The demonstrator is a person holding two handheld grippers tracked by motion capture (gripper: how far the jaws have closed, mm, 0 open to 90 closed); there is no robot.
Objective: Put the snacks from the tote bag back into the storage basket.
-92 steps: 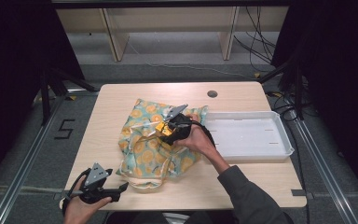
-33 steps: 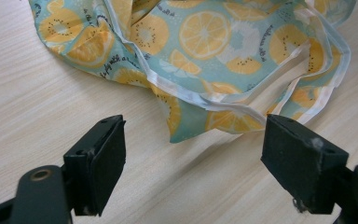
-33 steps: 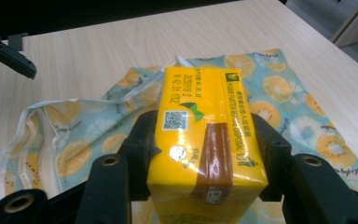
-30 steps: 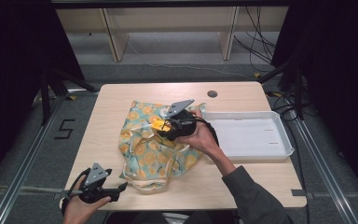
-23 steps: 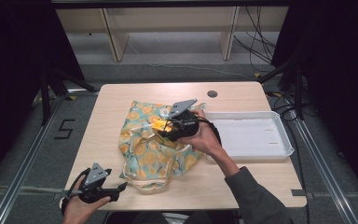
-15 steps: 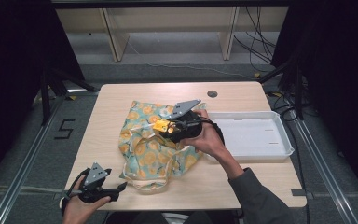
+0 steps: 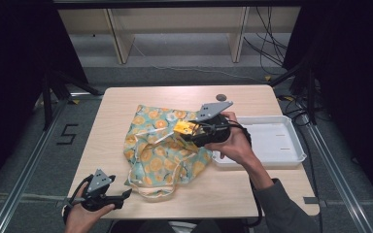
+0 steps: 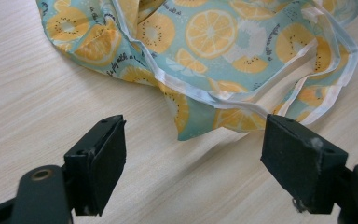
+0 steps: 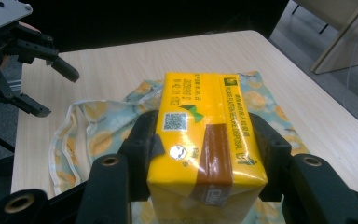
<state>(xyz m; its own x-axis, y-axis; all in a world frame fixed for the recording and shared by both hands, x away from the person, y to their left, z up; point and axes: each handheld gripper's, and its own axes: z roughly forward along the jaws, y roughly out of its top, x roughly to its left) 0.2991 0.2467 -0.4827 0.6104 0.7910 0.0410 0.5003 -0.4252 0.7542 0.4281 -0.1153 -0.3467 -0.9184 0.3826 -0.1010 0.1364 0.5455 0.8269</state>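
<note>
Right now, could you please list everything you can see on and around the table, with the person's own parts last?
Table: one, light wood, centre.
Cloth bag: one, teal with orange slices, crumpled mid-table.
Carton: one, yellow, above the bag, clamped in the right gripper.
Tray: one, white, table's right side.
Round disc: one, dark, far edge.
Shelving: one, beige, behind the table.
Left gripper: black, open, near-left corner.
Right gripper: black, over the bag.
</note>
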